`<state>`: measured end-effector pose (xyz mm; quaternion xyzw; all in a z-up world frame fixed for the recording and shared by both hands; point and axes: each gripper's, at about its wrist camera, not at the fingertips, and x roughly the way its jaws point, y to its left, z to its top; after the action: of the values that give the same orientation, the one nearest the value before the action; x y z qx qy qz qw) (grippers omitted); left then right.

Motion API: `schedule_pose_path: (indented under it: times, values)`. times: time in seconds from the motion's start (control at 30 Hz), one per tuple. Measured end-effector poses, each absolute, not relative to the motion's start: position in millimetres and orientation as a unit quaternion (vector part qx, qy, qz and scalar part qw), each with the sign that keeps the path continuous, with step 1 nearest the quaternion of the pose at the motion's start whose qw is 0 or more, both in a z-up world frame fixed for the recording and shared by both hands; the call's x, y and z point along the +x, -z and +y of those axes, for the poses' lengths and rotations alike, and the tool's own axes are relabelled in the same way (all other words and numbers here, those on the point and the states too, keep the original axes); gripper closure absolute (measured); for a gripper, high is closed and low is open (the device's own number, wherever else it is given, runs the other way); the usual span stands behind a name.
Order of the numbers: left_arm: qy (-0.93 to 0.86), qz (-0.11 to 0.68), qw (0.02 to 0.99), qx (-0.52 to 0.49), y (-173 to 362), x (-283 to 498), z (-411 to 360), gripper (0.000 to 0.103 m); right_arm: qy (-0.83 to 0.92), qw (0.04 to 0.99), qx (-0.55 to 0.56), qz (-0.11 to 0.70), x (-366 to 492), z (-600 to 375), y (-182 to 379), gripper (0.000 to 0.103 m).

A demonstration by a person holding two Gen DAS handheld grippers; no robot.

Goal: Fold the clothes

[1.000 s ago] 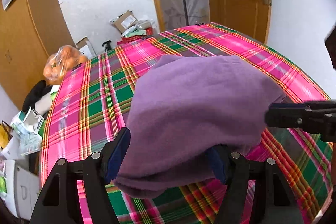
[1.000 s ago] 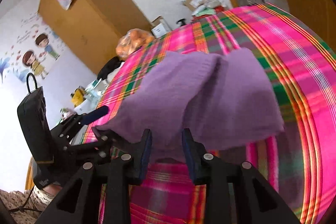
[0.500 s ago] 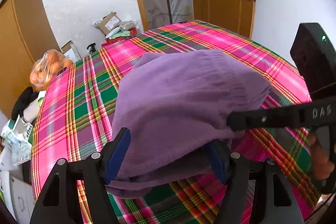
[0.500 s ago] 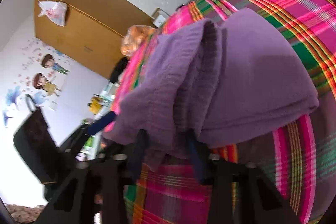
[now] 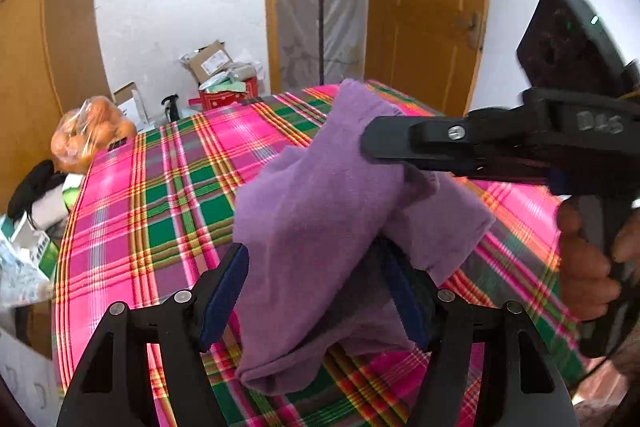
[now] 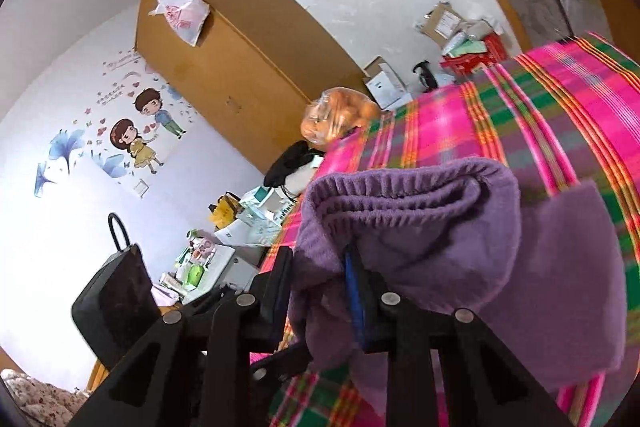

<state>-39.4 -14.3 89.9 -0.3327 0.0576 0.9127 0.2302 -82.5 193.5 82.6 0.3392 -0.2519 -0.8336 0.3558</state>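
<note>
The right hand-held gripper (image 6: 320, 279) pinches the bunched, ribbed edge of the purple garment (image 6: 460, 239) between its fingers, jaws closing on the cloth; the left hand-held gripper (image 5: 316, 291) has the same garment lying between its blue pads (image 5: 224, 291), which stand wide apart, and whether they press on it cannot be told. The garment hangs partly lifted over the pink and green plaid cloth (image 5: 168, 195) covering the surface below; a bag of oranges (image 5: 90, 135) sits at the far edge.
</note>
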Motion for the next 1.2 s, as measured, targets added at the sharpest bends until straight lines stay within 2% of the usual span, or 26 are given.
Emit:
schedule_pose_path:
  times: [0.13, 0.23, 0.33, 0.5, 0.67, 0.83, 0.93, 1.0, 1.07, 1.2]
  values:
    - [-0.911, 0.012, 0.240, -0.335, -96.5, -42.5, -36.3, 0.032, 0.827, 0.368, 0.342, -0.251, -94.5, 174.6, -84.1, 0.077]
    - [-0.906, -0.012, 0.255, -0.337, -98.0, -41.8, -48.4, 0.032, 0.816, 0.385, 0.343, -0.260, -101.7, 163.7, -83.7, 0.089]
    - [-0.907, -0.013, 0.244, -0.342, -94.6, -46.6, -52.3, 0.032, 0.808, 0.403, 0.350, -0.250, -110.0, 145.6, -86.1, 0.097]
    - [-0.905, -0.024, 0.201, -0.375, -78.8, -70.6, -56.8, 0.032, 0.797, 0.412, 0.370, -0.240, -114.5, 129.0, -80.7, 0.097]
    - [-0.871, -0.067, 0.182, -0.451, -51.4, -104.4, -69.6, 0.033, 0.819, 0.371, 0.373, -0.230, -101.0, 161.7, -71.7, 0.096]
    - [-0.843, -0.117, 0.169, -0.497, -30.0, -125.3, -87.2, 0.033, 0.854, 0.250, 0.410, -0.199, -81.7, 210.3, -40.5, 0.088]
    - [-0.831, -0.145, 0.157, -0.514, -19.5, -134.2, -96.4, 0.033, 0.856, 0.209, 0.436, -0.184, -72.4, 227.8, -19.0, 0.083]
    - [-0.822, -0.164, 0.153, -0.523, -13.5, -139.6, -101.4, 0.033, 0.844, 0.220, 0.448, -0.195, -69.2, 225.9, -8.4, 0.080]
    - [-0.816, -0.176, 0.154, -0.529, -11.2, -142.6, -101.0, 0.033, 0.834, 0.235, 0.457, -0.202, -67.9, 220.2, 0.7, 0.071]
    - [-0.811, -0.184, 0.161, -0.532, -13.3, -148.1, -92.8, 0.033, 0.824, 0.267, 0.458, -0.198, -70.7, 197.1, 6.3, 0.064]
